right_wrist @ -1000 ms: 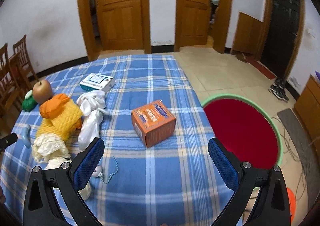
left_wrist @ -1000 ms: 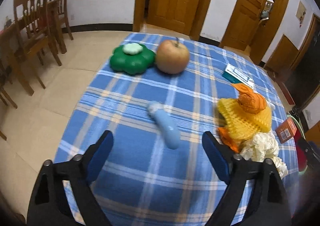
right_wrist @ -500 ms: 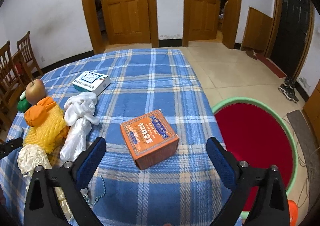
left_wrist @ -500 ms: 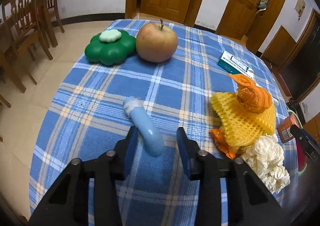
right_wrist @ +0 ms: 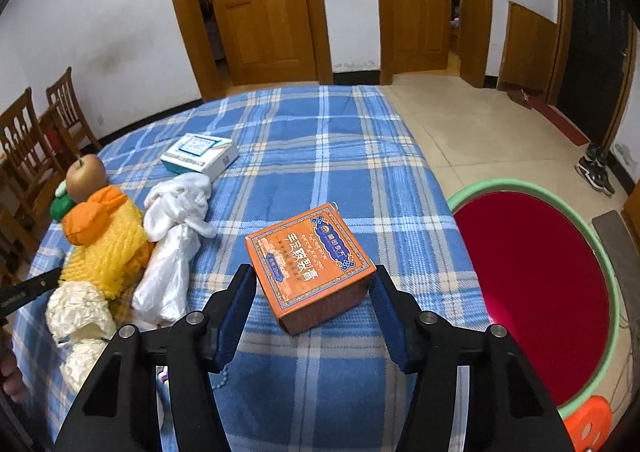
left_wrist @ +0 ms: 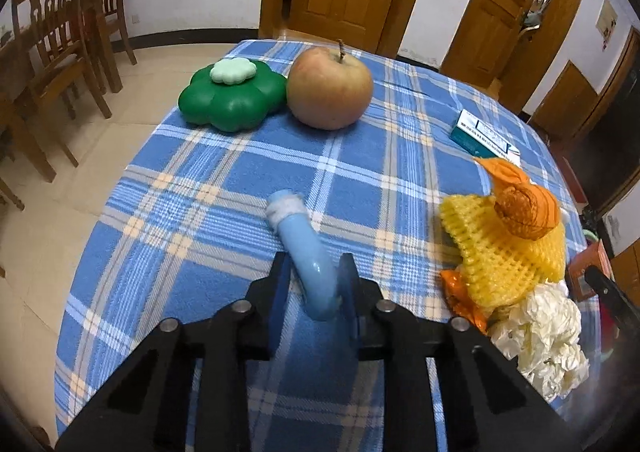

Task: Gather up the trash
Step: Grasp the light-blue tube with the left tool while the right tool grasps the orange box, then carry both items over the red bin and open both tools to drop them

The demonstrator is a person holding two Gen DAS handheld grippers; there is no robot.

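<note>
Tongs (right_wrist: 312,302) straddle orange box (right_wrist: 310,266) near tablecloth edge (right_wrist: 448,228).

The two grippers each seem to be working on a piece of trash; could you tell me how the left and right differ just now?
The left gripper is shut on the curved blue tube; the right gripper is open, its fingers flanking the orange box with gaps on both sides. The tube is slim and rounded, the box broad and square-edged. Both items lie on the blue plaid tablecloth.

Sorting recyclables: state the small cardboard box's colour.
Orange small cardboard box with blue label; clearest in right wrist view.
</note>
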